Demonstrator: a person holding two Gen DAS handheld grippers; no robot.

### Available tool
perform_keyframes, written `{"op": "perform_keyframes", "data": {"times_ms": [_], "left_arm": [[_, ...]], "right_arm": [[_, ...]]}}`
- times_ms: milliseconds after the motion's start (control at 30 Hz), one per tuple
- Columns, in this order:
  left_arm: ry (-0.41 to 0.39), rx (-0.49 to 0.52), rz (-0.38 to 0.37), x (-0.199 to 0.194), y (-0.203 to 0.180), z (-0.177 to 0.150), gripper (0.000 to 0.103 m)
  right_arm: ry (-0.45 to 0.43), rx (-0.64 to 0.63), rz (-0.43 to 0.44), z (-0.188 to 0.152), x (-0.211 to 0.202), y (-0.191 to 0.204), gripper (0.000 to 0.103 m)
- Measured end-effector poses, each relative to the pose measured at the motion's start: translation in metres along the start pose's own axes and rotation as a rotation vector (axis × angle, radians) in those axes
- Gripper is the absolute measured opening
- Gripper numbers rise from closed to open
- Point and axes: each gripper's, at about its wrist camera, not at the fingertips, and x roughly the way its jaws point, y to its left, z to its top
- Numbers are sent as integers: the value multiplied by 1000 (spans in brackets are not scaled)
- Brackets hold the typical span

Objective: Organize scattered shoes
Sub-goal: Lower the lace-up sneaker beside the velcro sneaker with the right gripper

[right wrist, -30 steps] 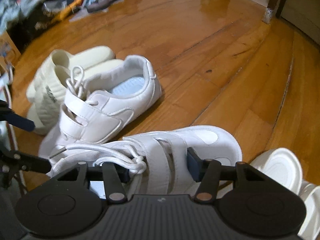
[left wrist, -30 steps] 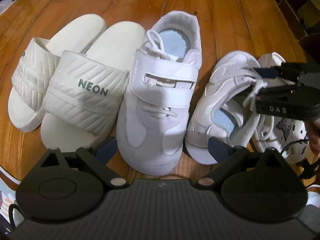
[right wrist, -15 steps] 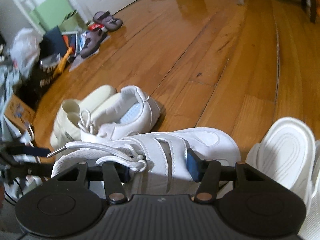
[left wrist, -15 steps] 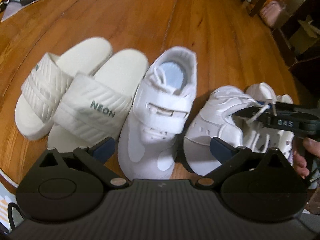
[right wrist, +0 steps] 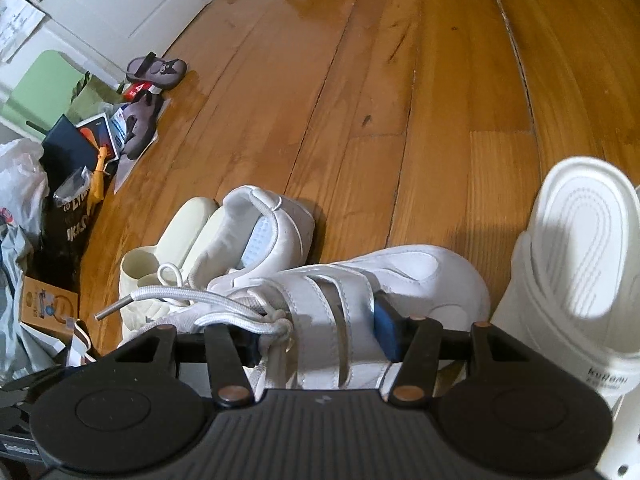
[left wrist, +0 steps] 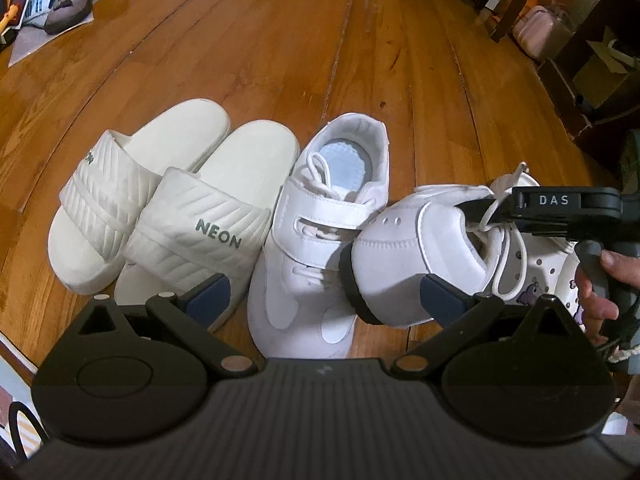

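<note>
Wooden floor (left wrist: 280, 40) with cream slides (left wrist: 160, 208) and a white sneaker (left wrist: 320, 220) side by side. The right gripper (right wrist: 316, 340) clamps a second sneaker (right wrist: 360, 280), tilted up; only the left view shows its sole. Left gripper (left wrist: 324, 296) jaws wide, empty.

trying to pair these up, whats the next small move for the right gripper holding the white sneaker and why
Probably lower the lifted white velcro sneaker, clamped in the right gripper, onto the floor beside its mate. The mate stands next to the NEON slides.
</note>
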Motion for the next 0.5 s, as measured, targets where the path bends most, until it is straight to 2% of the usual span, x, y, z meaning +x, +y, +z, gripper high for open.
{"op": "perform_keyframes", "data": {"times_ms": [233, 500], "left_arm": [[7, -41, -29, -4, 7, -1, 103], [-14, 7, 1, -9, 7, -6, 103]], "right_arm": [[-10, 51, 39, -1, -1, -5, 54], [-8, 120, 37, 1, 1, -7, 54]]}}
